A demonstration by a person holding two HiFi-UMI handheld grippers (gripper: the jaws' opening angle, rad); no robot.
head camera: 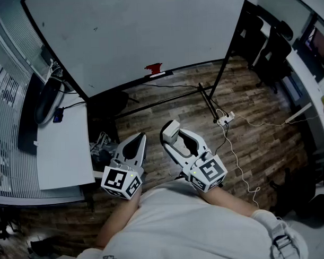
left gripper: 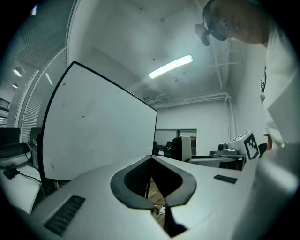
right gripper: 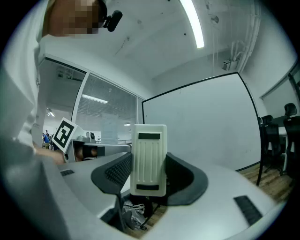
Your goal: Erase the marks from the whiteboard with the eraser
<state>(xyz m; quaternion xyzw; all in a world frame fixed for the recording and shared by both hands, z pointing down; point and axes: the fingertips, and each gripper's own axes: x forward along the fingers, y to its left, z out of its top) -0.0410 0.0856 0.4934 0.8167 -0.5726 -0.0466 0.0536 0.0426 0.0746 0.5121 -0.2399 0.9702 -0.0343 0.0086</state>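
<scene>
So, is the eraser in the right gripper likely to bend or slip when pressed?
Probably stiff: the eraser looks like a ribbed hard shell. It may pivot, since the right gripper clamps only its lower part.

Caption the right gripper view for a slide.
Right claw grips the white eraser upright, with the whiteboard standing ahead.

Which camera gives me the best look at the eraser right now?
The right gripper view: the eraser fills the middle, ribbed face toward the camera, clamped in the right gripper. The head view shows it small, at that gripper's tips. The left gripper view misses it.
</scene>
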